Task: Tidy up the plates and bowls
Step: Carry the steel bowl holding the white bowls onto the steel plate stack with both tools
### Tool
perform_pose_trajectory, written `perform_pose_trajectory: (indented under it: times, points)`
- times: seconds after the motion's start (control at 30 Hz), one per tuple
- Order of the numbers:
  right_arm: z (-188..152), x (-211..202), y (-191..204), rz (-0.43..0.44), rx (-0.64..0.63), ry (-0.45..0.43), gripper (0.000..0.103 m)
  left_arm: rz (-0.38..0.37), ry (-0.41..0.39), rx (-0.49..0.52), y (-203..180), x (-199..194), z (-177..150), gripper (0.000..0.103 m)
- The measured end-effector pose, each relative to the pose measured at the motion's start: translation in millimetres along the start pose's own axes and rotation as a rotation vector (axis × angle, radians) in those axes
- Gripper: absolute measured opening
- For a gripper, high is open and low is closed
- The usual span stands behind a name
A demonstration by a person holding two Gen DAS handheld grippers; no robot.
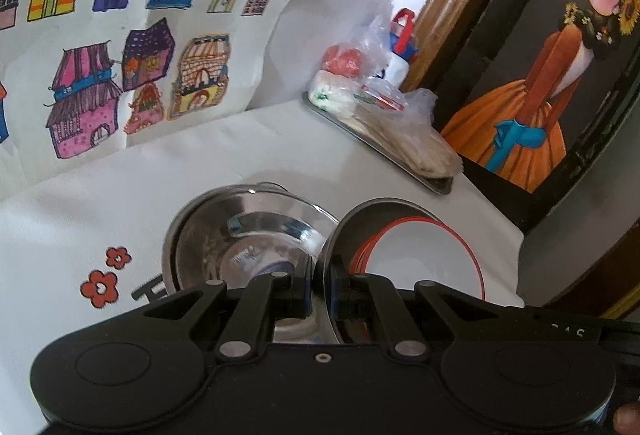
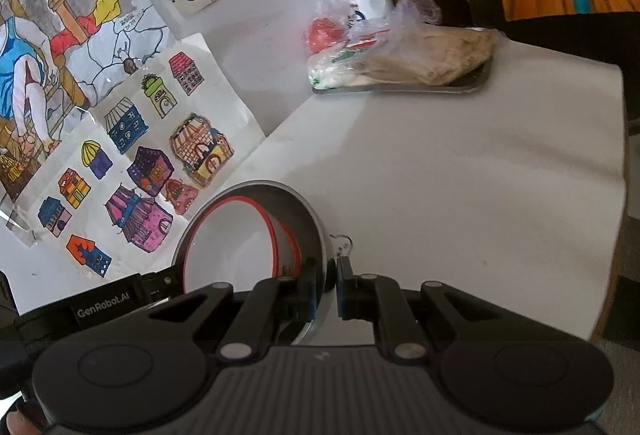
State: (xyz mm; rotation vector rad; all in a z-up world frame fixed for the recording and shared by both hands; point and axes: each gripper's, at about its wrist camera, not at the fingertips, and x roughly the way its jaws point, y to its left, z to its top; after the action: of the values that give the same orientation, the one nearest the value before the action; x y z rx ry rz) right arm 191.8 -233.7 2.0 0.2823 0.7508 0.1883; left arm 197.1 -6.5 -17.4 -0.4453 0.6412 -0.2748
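The left gripper [image 1: 320,289] is clamped on the rim of a steel plate [image 1: 340,235] that holds red-rimmed white plates [image 1: 424,255]. Touching its left edge sits a steel bowl [image 1: 208,247] with a glass bowl [image 1: 280,231] nested inside. The right gripper [image 2: 329,289] pinches the same steel plate's [image 2: 308,215] right rim. To the right, bare white cloth [image 2: 460,175] runs to the table edge; a tray [image 2: 400,88] of bagged food lies far back.

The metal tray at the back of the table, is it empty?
No, the metal tray is loaded with plastic-wrapped food bags piled across it.
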Motion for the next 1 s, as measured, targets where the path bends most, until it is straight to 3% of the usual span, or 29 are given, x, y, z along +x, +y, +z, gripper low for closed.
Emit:
perform_pose_trajectory:
  times: [0.5, 1.0]
  points:
    - [10.1, 68.7, 25.4, 0.058, -0.059, 0.117, 0.011, 0.126, 0.002, -0.053, 43.1, 15.5, 20.3, 0.006]
    - [11.1, 77.8, 29.6, 0.043, -0.070, 0.141, 0.012, 0.154, 0.038, -0.069, 52.2, 25.2, 17.6, 0.006]
